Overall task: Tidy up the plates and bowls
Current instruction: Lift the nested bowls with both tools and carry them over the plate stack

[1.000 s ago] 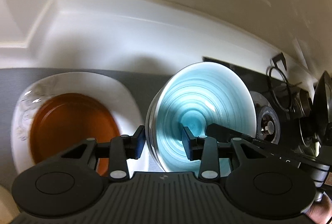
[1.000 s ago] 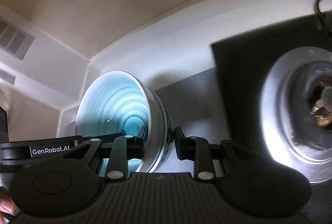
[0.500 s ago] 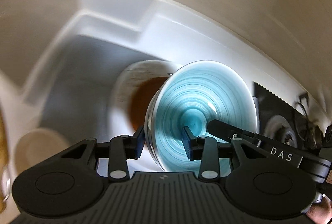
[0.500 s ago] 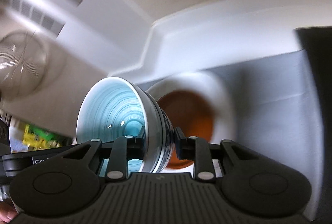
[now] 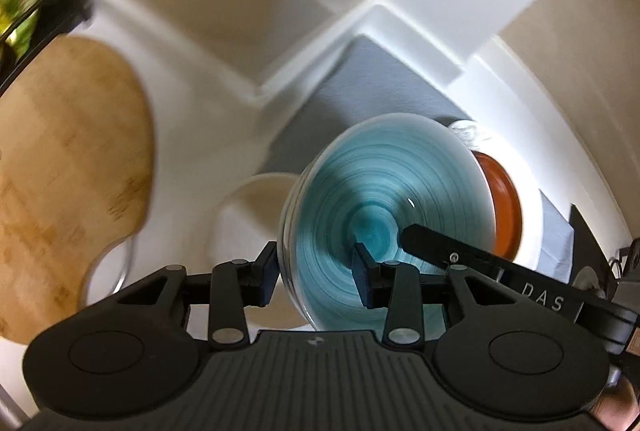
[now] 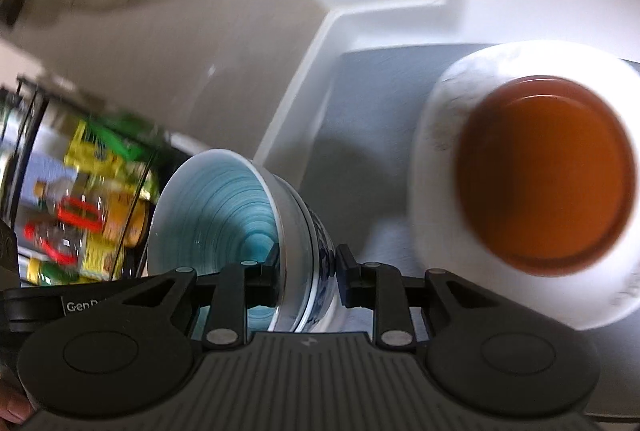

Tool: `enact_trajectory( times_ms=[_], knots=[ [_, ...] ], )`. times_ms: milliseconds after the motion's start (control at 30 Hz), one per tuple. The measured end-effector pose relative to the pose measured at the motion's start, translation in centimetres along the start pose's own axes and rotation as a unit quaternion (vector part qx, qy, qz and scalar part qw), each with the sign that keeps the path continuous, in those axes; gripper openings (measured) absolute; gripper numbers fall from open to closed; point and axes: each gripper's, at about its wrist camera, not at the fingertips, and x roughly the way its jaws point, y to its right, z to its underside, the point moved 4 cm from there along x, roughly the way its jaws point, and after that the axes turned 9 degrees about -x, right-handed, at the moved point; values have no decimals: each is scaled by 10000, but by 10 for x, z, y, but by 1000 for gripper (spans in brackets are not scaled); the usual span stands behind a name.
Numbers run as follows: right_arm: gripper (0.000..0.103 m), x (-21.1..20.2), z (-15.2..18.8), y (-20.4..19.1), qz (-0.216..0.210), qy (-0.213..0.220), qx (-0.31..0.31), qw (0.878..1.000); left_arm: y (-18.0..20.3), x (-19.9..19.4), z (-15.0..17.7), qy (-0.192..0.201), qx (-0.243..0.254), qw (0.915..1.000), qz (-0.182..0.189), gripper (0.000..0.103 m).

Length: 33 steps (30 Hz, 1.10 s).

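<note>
Between both grippers: tilted bowl [image 5: 384,199], teal-ringed inside, white rim, blue-patterned outside; left gripper [image 5: 316,271] and right gripper [image 6: 308,273] each clamp its wall.

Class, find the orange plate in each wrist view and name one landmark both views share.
Left wrist: the orange plate is at right of centre, half hidden behind the blue bowl.
Right wrist: it fills the right side, in full view.
Shared landmark: the blue bowl, clamped by both grippers.
</note>
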Motion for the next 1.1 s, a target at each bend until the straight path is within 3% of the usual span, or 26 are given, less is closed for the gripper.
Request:
enact_trajectory(
  times_ms=[233,367,633,733,1000,1067,1100],
  knots=[
    [29,30,7,-21,69,-426,-344,9985,-42,16,3,-365,-372,9986,83,41],
    [28,41,8,-21,155,-480,-478,9976,-56,22,9,-506,-474,9970,351,38],
    [21,41,6,-23,252,-555,-906,9940,-76,15,4,-454,-641,9957,493,38],
    [21,42,5,-27,324,-596,-1127,9913,-85,14,2,-527,-803,9929,706,38],
    [23,34,4,-24,212,-462,-962,9941,-82,14,-6,-282,-365,9972,581,38],
    [41,35,5,-23,228,-478,-987,9937,-84,29,-6,-437,-367,9974,436,38],
    [45,37,6,-23,240,-500,-972,9937,-86,36,-6,-527,-416,9971,371,38]
  ],
)
